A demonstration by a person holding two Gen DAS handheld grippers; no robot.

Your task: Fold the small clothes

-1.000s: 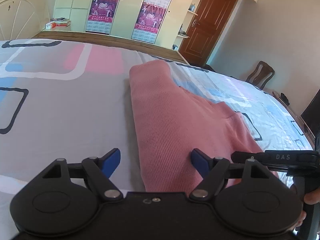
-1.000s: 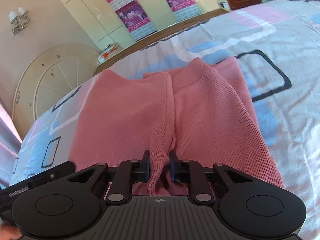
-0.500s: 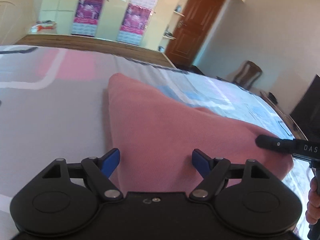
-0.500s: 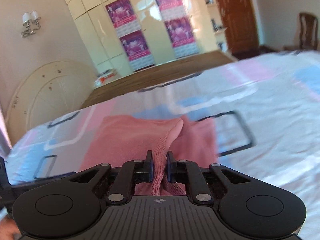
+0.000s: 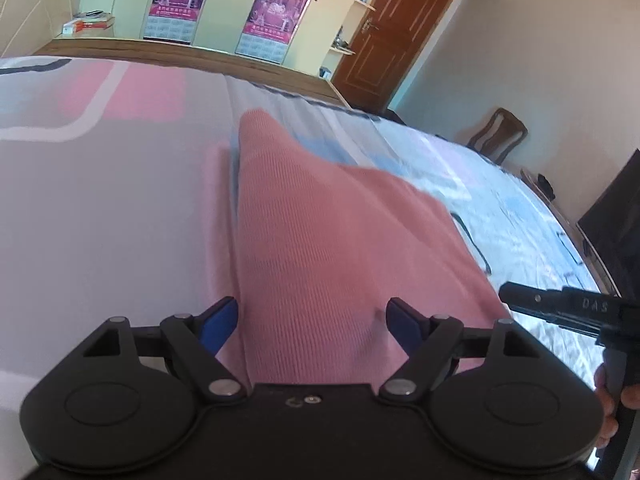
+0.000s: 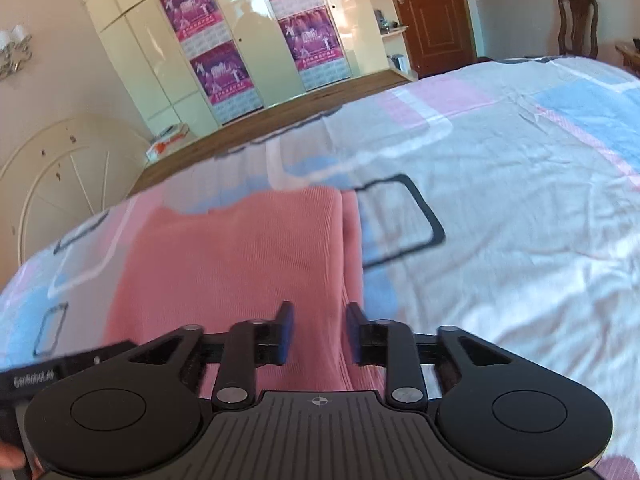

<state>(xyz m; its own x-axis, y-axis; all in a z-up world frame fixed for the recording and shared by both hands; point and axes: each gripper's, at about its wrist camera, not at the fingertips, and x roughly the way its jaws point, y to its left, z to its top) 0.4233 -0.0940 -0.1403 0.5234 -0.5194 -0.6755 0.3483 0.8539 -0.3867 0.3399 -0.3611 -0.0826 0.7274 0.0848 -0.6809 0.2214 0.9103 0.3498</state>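
A pink knit garment [image 5: 328, 248] lies folded on the bed, one layer over another, with a narrow strip of the lower layer showing along one side. It also shows in the right wrist view [image 6: 248, 264]. My left gripper [image 5: 310, 326] is wide open over its near edge, holding nothing. My right gripper [image 6: 319, 332] is open, its fingers apart over the garment's folded right edge, holding nothing. The right gripper's body shows at the right of the left wrist view [image 5: 568, 308].
The bed sheet [image 6: 500, 216] has pink, blue and grey blocks with black outlines. Past the bed are cream wardrobes with purple posters [image 6: 224, 68], a brown door [image 5: 384, 40], a wooden chair [image 5: 500, 132] and a dark screen [image 5: 616, 208] at right.
My right gripper has opened and let go of the pink fold it was pinching. The garment now lies flat, folded over. Both cameras have moved over it.
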